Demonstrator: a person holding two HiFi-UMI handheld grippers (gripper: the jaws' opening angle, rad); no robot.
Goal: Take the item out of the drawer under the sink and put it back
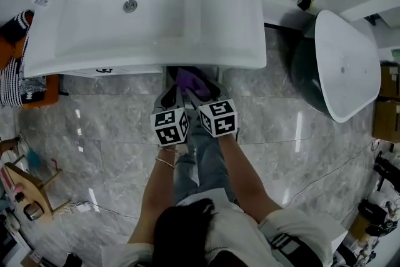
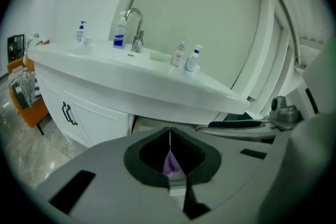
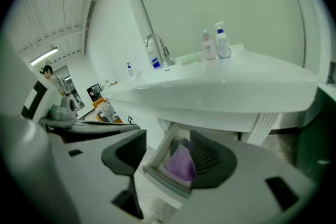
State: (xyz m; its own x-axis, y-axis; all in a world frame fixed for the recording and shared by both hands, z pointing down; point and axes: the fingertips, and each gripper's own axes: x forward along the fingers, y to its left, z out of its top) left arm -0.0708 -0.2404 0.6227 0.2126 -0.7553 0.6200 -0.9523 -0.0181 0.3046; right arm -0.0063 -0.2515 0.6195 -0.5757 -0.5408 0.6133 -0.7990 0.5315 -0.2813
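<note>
**Purple pouch in the open drawer under the sink, both claws near it**

The left claw (image 2: 169, 132) is pinched closed, with nothing clearly gripped. The purple pouch (image 3: 180, 164) lies in the drawer (image 3: 164, 182) below the sink (image 1: 150, 60); it looks soft, thin and crumpled, like a film packet. The right claw (image 3: 168, 148) is spread wide and empty. For a clean pick, lower the wide claw over a raised fold, clear of the drawer's front edge.

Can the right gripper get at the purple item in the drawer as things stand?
Probably yes: drawer open, purple item exposed, right gripper jaws apart and aimed at it, nothing between.
</note>
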